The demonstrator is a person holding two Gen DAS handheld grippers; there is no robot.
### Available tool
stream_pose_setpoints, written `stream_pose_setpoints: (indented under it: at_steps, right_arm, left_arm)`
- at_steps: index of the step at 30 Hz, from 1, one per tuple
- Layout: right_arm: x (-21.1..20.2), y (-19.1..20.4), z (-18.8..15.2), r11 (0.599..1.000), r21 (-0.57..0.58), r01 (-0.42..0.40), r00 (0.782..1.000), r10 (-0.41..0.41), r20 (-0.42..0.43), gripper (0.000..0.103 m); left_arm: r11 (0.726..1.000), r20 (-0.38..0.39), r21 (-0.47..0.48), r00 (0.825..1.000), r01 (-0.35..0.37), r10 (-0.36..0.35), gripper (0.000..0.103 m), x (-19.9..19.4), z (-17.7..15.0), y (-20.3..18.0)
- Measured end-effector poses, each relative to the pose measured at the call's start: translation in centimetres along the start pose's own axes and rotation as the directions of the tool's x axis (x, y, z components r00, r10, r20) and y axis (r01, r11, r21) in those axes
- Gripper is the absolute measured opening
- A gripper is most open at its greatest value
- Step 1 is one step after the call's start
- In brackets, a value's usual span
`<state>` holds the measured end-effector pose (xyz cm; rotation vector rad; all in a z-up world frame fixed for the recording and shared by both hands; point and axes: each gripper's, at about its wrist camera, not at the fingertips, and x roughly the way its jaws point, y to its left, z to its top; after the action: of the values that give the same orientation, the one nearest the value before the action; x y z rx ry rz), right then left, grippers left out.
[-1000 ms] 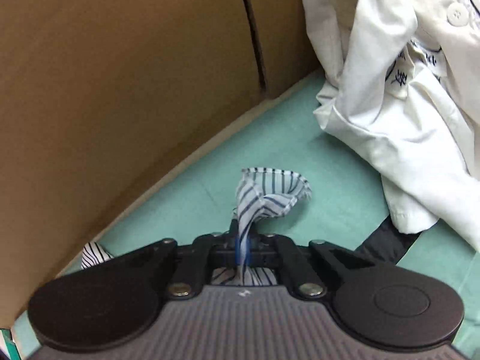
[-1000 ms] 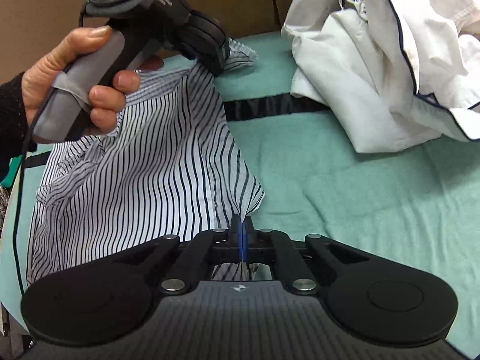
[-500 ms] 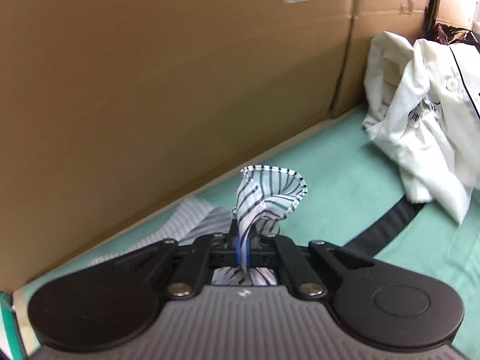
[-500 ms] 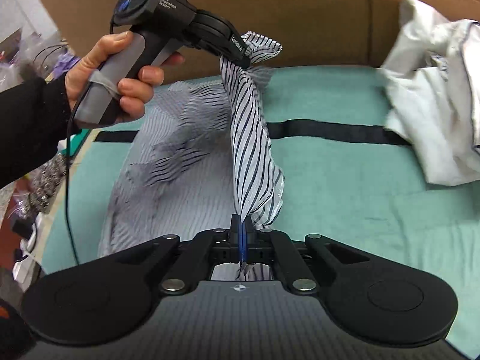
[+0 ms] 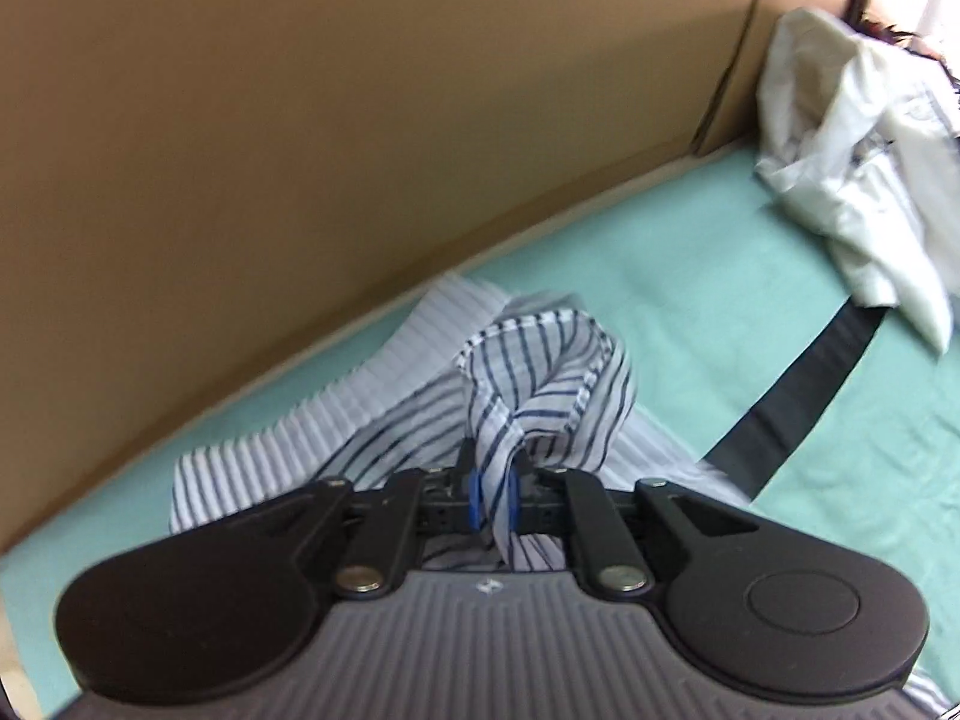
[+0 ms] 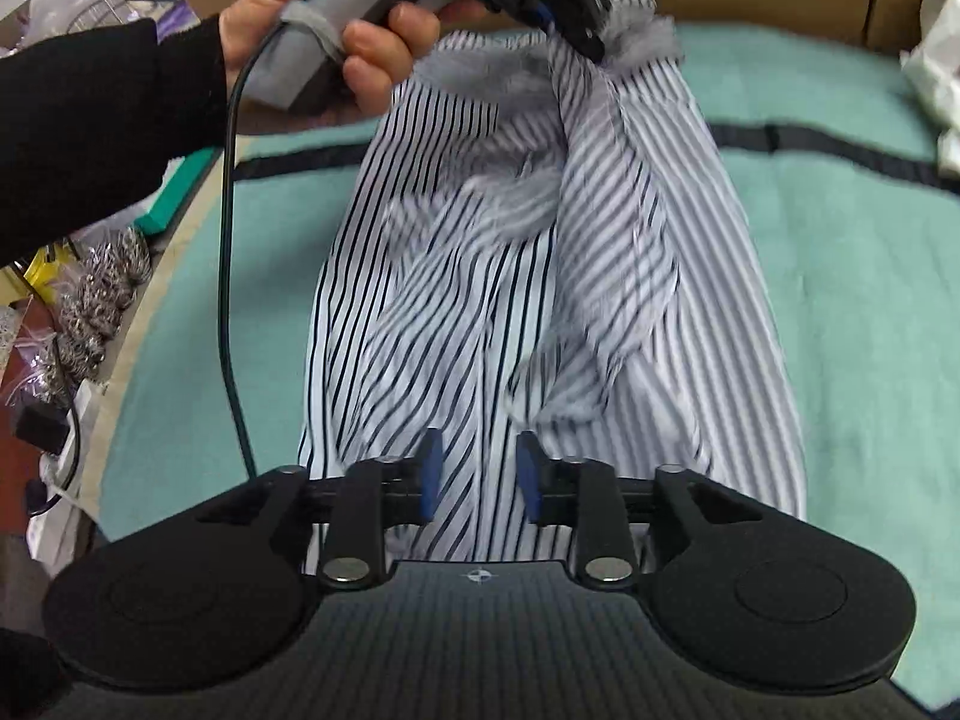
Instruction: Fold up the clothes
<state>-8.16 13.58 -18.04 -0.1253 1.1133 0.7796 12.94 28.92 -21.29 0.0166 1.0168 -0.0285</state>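
Note:
A white shirt with dark blue stripes (image 6: 540, 276) lies stretched along the green cloth, a loose fold falling over its middle. My left gripper (image 5: 492, 489) is shut on a bunched edge of the striped shirt (image 5: 540, 372); it also shows in the right wrist view (image 6: 576, 18), held at the shirt's far end. My right gripper (image 6: 479, 474) is open just above the shirt's near end, and the fabric lies between and under its blue pads (image 6: 429, 471) without being pinched.
A green cloth (image 6: 852, 276) with a black band (image 5: 798, 396) covers the table. A cardboard wall (image 5: 300, 150) stands along the far side. A heap of white clothes (image 5: 870, 192) lies at the far right. Clutter and a cable (image 6: 228, 276) lie past the left edge.
My right gripper has opened and let go of the shirt's corner, which dropped onto the spread shirt. My left gripper has come down toward the far end, still holding its edge.

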Motion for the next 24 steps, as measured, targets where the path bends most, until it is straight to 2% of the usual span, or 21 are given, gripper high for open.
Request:
stream_pose_setpoints:
  at_steps: [1,3,5,7,10,12,15,19,20,21,22,24]
  right_arm:
    - [-1.0,-0.2,-0.5,1.000,0.013,0.018,1.000,-0.018,0.020,0.029]
    - [-3.1,-0.9,-1.5,0.997,0.041,0.060,0.996,-0.062,0.057,0.030]
    - [-5.3,-2.7,-3.0,0.987,0.078,0.140,0.986,-0.146,0.076,0.032]
    - [-7.3,-4.5,-4.4,0.970,0.108,0.216,0.971,-0.225,0.085,0.035]
    - [-7.3,-6.0,-6.1,0.951,0.043,0.306,0.951,-0.307,0.031,0.034]
    - [-6.8,-6.6,-6.9,0.943,-0.035,0.331,0.944,-0.331,0.001,0.035]
    - [-6.5,-8.0,-7.8,0.953,-0.082,0.293,0.954,-0.297,-0.046,0.037]
    - [-6.7,-9.5,-7.9,0.978,-0.019,0.209,0.975,-0.210,-0.074,0.037]
    - [-6.9,-9.7,-7.9,0.982,0.001,0.189,0.979,-0.189,-0.077,0.031]
    - [-7.1,-9.9,-7.9,0.985,0.017,0.170,0.983,-0.169,-0.079,0.012]
    - [-7.4,-9.9,-8.1,0.988,0.024,0.153,0.985,-0.151,-0.080,0.003]
    - [-8.1,-9.4,-8.5,0.990,0.015,0.139,0.988,-0.137,-0.072,0.003]
  left_arm:
    - [1.000,0.000,0.001,1.000,-0.007,0.007,0.016,-0.4,-0.6,0.5]
    - [0.999,0.008,0.015,1.000,-0.030,0.030,0.025,-1.6,-1.9,1.3]
    - [0.997,0.031,0.030,0.997,-0.066,0.065,0.051,-3.2,-3.3,2.0]
    - [0.994,0.058,0.045,0.993,-0.101,0.098,0.065,-4.6,-4.6,2.8]
    - [0.991,0.068,0.085,0.993,-0.102,0.097,0.065,-6.6,-5.4,3.2]
    - [0.993,0.090,0.088,0.994,-0.076,0.068,0.065,-8.3,-5.8,2.9]
    - [0.995,0.101,0.104,0.995,-0.014,0.004,0.065,-11.2,-7.0,1.3]
    - [0.993,0.048,0.106,0.997,0.050,-0.056,0.066,-12.1,-9.1,-3.1]
    - [0.993,0.027,0.092,0.997,0.070,-0.073,0.066,-12.2,-10.1,-4.2]
    - [0.993,0.003,0.074,0.996,0.087,-0.087,0.066,-12.0,-11.1,-5.3]
    - [0.992,-0.025,0.062,0.994,0.109,-0.107,0.066,-12.1,-12.6,-6.2]
    - [0.988,-0.078,0.030,0.986,0.148,-0.146,0.066,-13.0,-15.9,-7.3]
